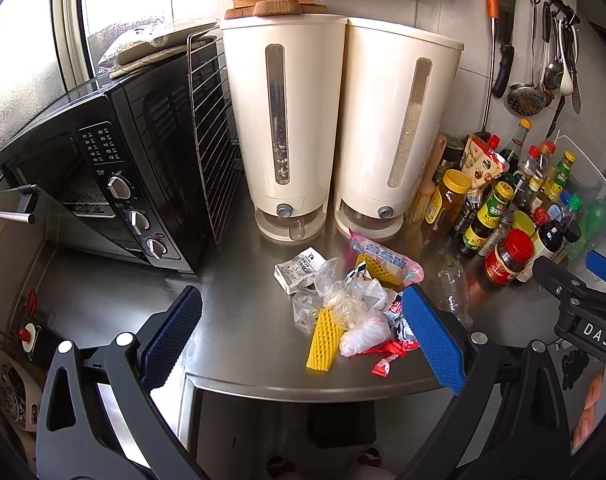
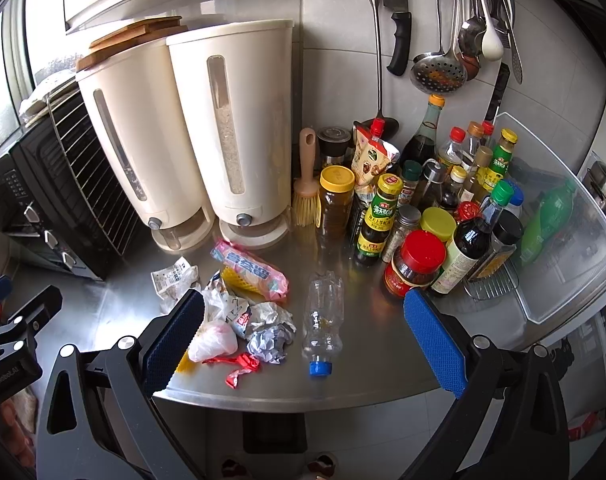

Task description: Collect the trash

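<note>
A pile of trash lies on the steel counter near its front edge: a yellow foam net, clear plastic bags, a white knotted bag, red wrappers, a pink-blue snack packet, a crumpled white carton, crumpled paper. An empty clear bottle with a blue cap lies to the pile's right. My left gripper is open above the pile. My right gripper is open above the bottle and pile.
Two cream grain dispensers stand at the back. A black toaster oven with its door open and a wire rack stand left. Several sauce bottles and jars crowd the right. Utensils hang above. A clear tray leans at far right.
</note>
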Motion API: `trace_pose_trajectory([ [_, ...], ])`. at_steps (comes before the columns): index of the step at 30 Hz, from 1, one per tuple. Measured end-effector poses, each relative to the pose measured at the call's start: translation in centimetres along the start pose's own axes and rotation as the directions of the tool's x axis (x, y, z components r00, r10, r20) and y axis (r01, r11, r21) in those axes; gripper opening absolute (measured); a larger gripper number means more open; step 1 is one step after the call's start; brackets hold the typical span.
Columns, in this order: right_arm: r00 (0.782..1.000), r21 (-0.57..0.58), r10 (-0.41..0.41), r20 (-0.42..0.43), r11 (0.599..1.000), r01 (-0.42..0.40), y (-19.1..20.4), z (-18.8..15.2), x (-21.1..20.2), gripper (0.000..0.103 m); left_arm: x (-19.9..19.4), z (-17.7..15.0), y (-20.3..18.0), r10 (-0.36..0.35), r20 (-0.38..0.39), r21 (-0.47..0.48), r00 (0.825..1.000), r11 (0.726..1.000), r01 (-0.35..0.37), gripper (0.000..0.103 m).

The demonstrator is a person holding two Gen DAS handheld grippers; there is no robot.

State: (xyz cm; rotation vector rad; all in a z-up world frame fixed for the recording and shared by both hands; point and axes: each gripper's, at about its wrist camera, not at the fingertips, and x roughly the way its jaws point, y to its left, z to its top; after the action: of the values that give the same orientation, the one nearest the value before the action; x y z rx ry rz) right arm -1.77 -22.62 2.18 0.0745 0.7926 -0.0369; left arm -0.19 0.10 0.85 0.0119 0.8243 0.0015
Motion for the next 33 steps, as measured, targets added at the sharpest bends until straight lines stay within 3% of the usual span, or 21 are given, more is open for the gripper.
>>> trace_pose_trajectory([
  [26, 1.000, -0.006, -0.001, 0.005, 1.000, 0.001, -0.1, 0.0, 0.0, 0.100, -0.5, 0.2, -0.1, 0.007, 0.012, 0.006, 1.000, 1.000, -0.007, 0.095],
  [30, 0.999, 0.015, 0.040, 0.011, 0.999, -0.040, -0.5, -0.3, 0.4, 0.100, 0.2, -0.2, 0.2, -0.008, -0.002, 0.003, 1.000, 1.000, 0.008, 0.095],
  [33, 1.000, 0.006, 0.019, 0.003, 1.000, -0.019, -0.8, -0.9, 1.5, 0.100, 1.3, -0.9, 0.8, -0.042, -0.018, -0.020, 0.999, 0.999, 0.042, 0.095],
])
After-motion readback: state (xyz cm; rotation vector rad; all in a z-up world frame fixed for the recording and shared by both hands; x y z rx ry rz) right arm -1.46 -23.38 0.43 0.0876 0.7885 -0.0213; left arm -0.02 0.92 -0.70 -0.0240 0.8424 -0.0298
